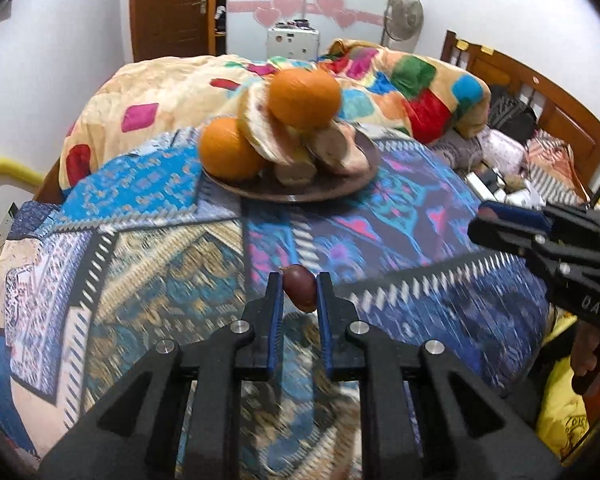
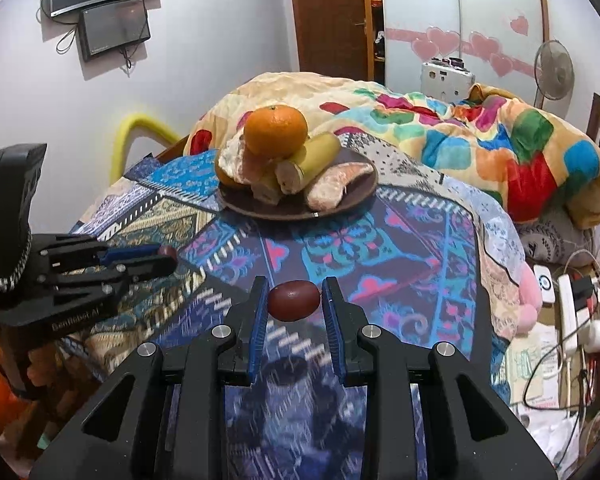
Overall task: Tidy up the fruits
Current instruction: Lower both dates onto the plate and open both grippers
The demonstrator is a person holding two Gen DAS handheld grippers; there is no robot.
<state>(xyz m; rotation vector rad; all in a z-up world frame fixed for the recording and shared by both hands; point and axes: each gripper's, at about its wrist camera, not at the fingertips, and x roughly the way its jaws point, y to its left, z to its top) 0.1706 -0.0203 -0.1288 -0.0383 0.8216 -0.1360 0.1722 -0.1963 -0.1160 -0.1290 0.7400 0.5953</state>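
The left gripper [image 1: 299,294] is closed on a small dark red fruit [image 1: 299,291], its blue pads touching both sides. The right gripper [image 2: 294,300] likewise clamps a second dark red fruit [image 2: 294,300] between its pads. Both hover above the patterned cloth [image 2: 400,252], on the near side of the brown plate [image 2: 352,200]. That plate carries an orange [image 2: 276,131] on top of the heap, a second orange [image 1: 229,148] at its left edge, cut banana pieces [image 2: 308,160] and peeled citrus segments [image 2: 336,190]. A colourful blanket [image 2: 500,140] lies behind the plate.
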